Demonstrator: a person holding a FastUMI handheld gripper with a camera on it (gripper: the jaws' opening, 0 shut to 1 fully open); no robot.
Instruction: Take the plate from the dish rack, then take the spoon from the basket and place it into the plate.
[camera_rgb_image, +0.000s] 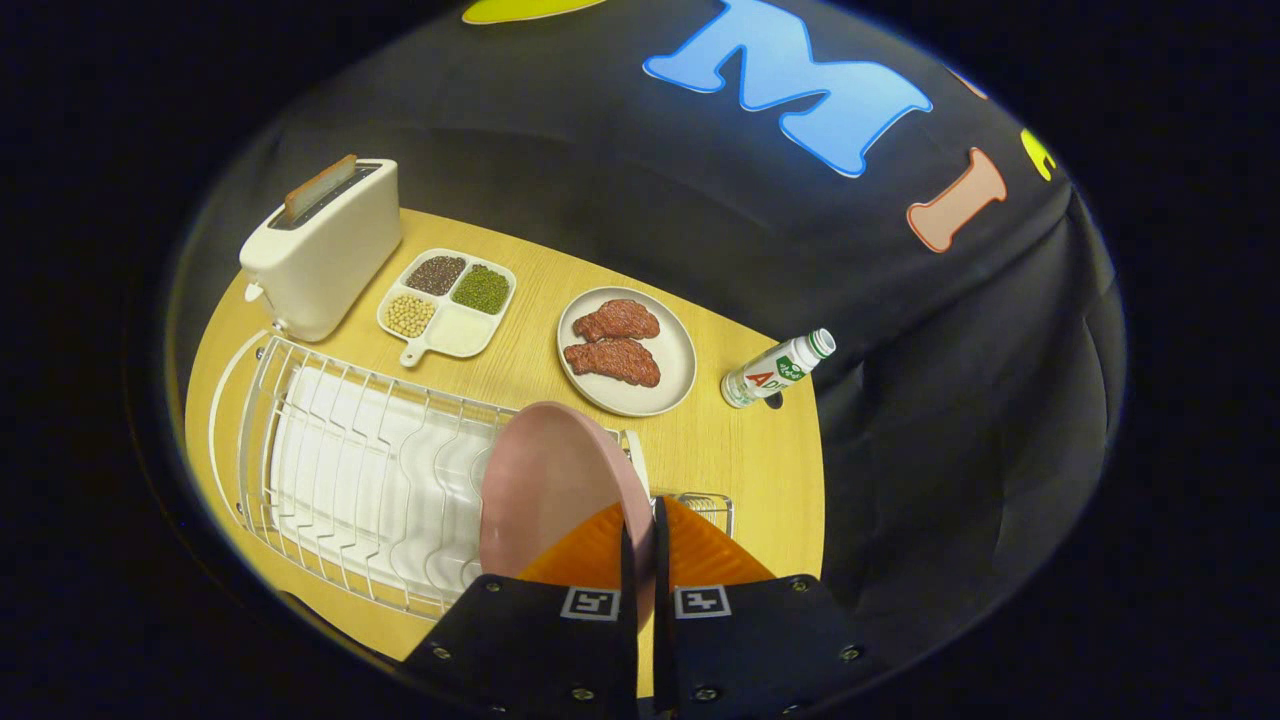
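A pink plate (545, 490) stands on edge between my fingers, and my gripper (640, 535) is shut on its rim. The plate is held over the right end of the white wire dish rack (350, 465). Just beyond the fingers, to the right of the plate, a corner of a small wire basket (712, 505) peeks out. What lies inside the basket is hidden by the fingers.
On the wooden table (740, 460) stand a white toaster (320, 245), a divided tray of beans (447, 300), a beige plate with two meat pieces (627, 350) and a small bottle (778, 370) lying near the table's right edge.
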